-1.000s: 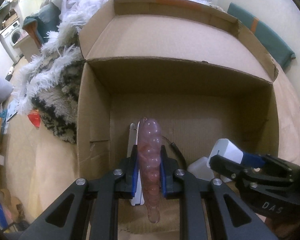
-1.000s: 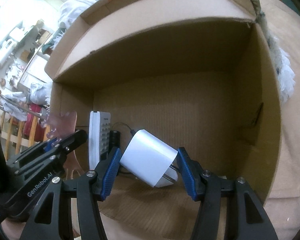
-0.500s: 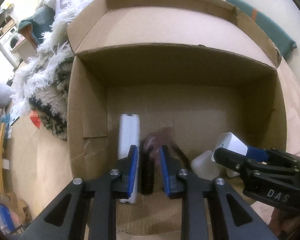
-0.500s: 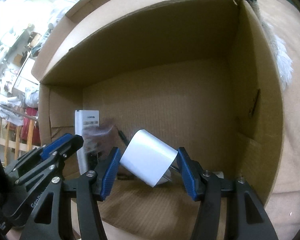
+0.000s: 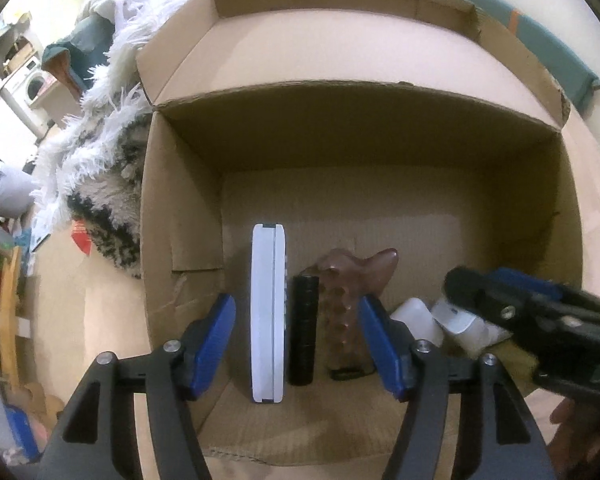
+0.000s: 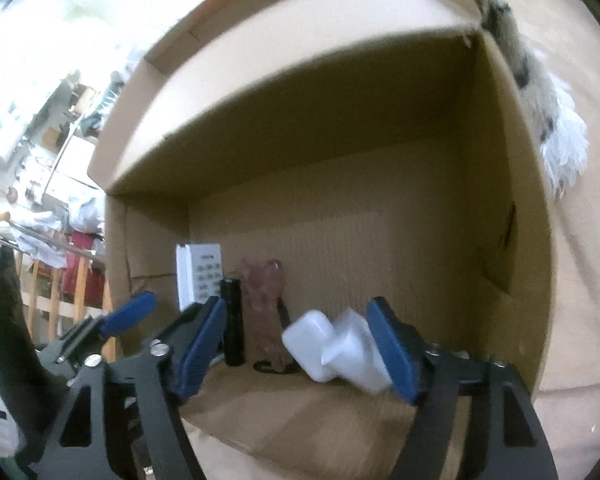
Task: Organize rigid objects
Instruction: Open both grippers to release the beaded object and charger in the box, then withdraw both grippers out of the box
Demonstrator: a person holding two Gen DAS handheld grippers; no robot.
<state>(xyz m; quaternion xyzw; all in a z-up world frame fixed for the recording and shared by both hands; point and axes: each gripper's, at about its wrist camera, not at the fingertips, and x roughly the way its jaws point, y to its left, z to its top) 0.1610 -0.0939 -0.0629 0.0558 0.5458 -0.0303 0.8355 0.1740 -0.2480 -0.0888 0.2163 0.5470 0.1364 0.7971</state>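
**Box contents, both tongs spread**

Item 1, box (image 5: 180, 240): I see an open cardboard box with its flaps folded out. All the task's things lie at its near end.

Item 2, remote (image 5: 267, 312): white, on its edge, leftmost in the row; my right view shows its button face (image 6: 206, 276).

Item 3, black cylinder (image 5: 304, 328): just right of the remote and close against it.

Item 4, pink massager (image 5: 350, 296): translucent, knobbed, just right of the cylinder, its forked end toward the far wall. A black cord (image 5: 346, 373) shows at its near end.

Item 5, white block (image 5: 414, 318): right of the massager, near it.

Item 6, charger (image 6: 358, 354): white, blurred, beside the white block on the box floor.

Item 7, left tongs (image 5: 298, 346): spread wide, with remote, cylinder and massager seen between the blue pads (image 5: 214, 344), none pinched.

Item 8, right tongs (image 6: 296, 344): spread, with the block and charger between the pads; the charger lies close to the right pad (image 6: 392, 348), and I cannot tell whether they touch.

Item 9, surroundings: a shaggy white blanket (image 5: 96, 132) lies left of the box.
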